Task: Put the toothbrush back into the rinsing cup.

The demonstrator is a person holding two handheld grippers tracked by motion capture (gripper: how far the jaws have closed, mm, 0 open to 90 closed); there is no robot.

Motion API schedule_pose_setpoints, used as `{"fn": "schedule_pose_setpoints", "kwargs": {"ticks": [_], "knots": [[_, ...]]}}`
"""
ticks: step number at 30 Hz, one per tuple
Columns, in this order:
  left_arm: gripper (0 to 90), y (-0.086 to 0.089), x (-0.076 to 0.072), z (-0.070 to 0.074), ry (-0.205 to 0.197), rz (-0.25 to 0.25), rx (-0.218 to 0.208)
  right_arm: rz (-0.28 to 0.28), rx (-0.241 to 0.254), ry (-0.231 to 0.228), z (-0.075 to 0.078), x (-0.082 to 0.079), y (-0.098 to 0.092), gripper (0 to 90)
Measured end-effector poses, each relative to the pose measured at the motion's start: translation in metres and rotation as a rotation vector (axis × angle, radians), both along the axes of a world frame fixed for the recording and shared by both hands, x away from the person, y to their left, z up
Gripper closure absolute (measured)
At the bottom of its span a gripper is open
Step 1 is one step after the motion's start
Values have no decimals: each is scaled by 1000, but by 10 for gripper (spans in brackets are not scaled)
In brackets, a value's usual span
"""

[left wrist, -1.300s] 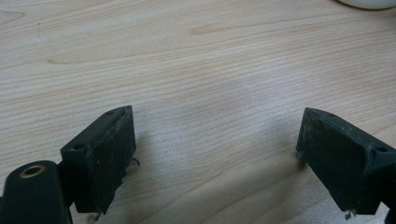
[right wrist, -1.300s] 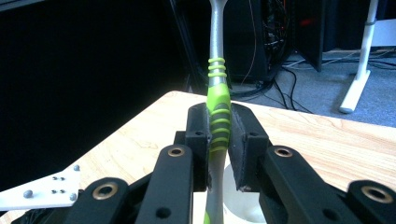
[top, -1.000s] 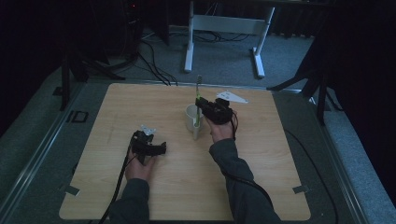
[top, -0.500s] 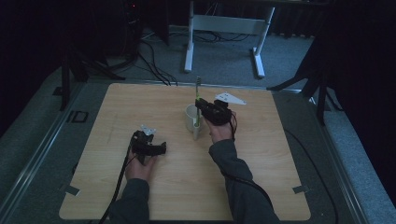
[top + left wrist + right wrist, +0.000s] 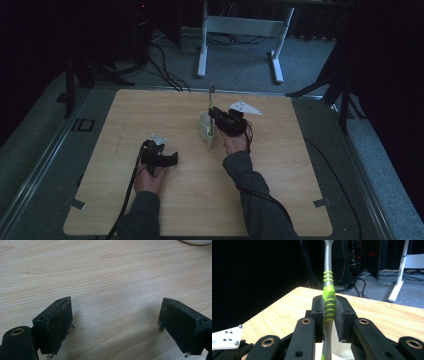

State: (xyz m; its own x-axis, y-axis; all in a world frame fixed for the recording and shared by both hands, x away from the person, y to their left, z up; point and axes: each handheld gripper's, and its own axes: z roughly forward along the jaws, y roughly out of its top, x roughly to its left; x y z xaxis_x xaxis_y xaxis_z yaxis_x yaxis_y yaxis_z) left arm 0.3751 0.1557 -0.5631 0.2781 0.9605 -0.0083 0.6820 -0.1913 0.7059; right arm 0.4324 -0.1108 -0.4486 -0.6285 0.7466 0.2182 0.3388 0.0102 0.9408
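Toothbrush (image 5: 329,302) is held upright in the right tongs (image 5: 216,120), its lower end over the white cup (image 5: 205,127) just past bench (image 5: 280,200) centre toward 12 o'clock. Left tongs (image 5: 115,325) are spread wide, empty, at 8 o'clock. If tilted, the cup may be tipped.

Left gripper (image 5: 172,159) low, jaws wide apart; right gripper (image 5: 214,116) raised, jaws clamped together.

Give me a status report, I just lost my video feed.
Right gripper shut on green toothbrush, upright over white mug. Left gripper open, empty, low over wooden table. Nothing in the way.
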Motion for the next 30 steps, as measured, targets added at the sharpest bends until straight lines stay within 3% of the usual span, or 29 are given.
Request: {"fn": "schedule_pose_setpoints", "kwargs": {"ticks": [19, 27, 29, 30], "knots": [[122, 0, 0, 0, 0, 0, 0, 19, -36, 20, -9, -3, 0, 781], [122, 0, 0, 0, 0, 0, 0, 40, -85, 30, -12, -8, 2, 778], [121, 0, 0, 0, 0, 0, 0, 42, -96, 32, -14, -10, 3, 760], [122, 0, 0, 0, 0, 0, 0, 54, -91, 39, -15, -11, 3, 692]]}}
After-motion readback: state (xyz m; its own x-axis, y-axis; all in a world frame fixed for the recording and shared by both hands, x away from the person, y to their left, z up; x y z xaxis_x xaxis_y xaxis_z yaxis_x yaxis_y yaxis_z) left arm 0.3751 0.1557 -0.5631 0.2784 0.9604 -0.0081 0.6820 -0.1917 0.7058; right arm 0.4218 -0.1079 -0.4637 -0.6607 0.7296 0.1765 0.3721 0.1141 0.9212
